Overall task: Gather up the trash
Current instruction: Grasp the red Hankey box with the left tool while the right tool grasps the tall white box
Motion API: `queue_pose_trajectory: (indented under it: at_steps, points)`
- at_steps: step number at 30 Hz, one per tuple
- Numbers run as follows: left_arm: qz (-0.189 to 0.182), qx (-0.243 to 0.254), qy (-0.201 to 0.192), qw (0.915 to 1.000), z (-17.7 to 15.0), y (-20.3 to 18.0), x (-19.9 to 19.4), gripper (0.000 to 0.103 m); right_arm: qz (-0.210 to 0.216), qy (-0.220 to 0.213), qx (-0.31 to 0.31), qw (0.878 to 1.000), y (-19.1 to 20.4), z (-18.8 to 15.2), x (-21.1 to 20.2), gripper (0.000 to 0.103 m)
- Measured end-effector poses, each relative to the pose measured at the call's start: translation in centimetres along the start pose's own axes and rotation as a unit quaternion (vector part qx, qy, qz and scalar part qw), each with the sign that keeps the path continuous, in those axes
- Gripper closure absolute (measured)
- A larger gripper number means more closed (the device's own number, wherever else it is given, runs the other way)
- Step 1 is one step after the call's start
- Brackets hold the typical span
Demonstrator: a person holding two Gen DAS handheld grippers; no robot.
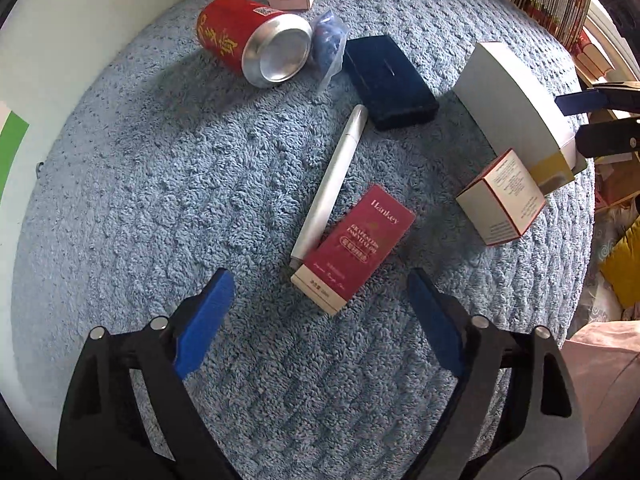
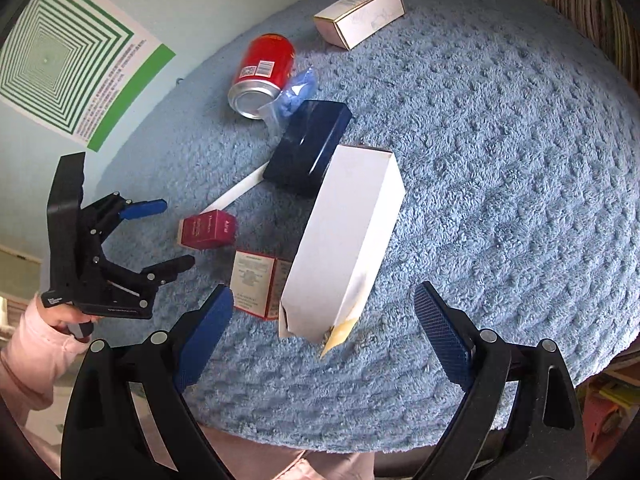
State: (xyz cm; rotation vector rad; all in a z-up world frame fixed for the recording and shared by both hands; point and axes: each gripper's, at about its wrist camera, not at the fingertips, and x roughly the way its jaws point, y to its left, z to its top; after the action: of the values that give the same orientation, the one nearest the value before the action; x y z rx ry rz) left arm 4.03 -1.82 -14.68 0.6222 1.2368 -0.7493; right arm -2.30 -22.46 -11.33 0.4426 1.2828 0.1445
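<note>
With both tongs spread wide and holding nothing, nothing picked up yet. Left gripper (image 1: 320, 316) lined up just behind red box (image 1: 354, 248), likely to pinch it. Right gripper (image 2: 324, 336) facing torn white box (image 2: 348, 236). Can (image 1: 252, 40) lying farther off on blue mat (image 1: 160, 184).

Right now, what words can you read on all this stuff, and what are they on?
"Hankey": flat dark red cardboard box lying by the white pen; its smaller lines are too blurred.
Red drink can on its side: gold characters and a barcode, unreadable.
Small white box with red edges: tiny print, too small.
Green striped wall poster: text too small.
</note>
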Motion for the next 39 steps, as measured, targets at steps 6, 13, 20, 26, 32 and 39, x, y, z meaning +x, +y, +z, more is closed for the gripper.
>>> queue_pose_trajectory:
  at_steps: [6,13,20,26,32,39]
  points:
    - [-0.014,0.049,0.017,0.9986,0.7,-0.7,2.4,0.048,-0.028,0.009,0.019,0.999,-0.1,1.6,1.9,0.014]
    - [-0.036,0.054,0.008,0.9978,1.2,-1.2,3.1,0.062,-0.045,0.025,0.023,0.998,-0.2,2.1,3.0,0.059]
    - [-0.040,0.033,-0.005,0.9987,1.0,0.3,1.7,0.063,-0.041,0.010,0.014,0.999,-0.5,1.5,0.8,0.068]
    - [-0.031,0.027,-0.020,0.9989,0.6,0.2,-0.8,0.063,-0.031,-0.008,0.010,0.999,-0.9,0.7,-1.4,0.068]
    - [-0.020,0.030,-0.040,0.9985,1.1,-0.6,-3.2,0.063,-0.031,-0.028,0.020,0.999,-1.8,-0.4,-3.4,0.068]
    - [-0.015,0.004,-0.068,0.9976,1.1,0.2,-6.5,0.063,-0.024,-0.042,0.027,0.998,-2.7,-1.6,-5.0,0.068]
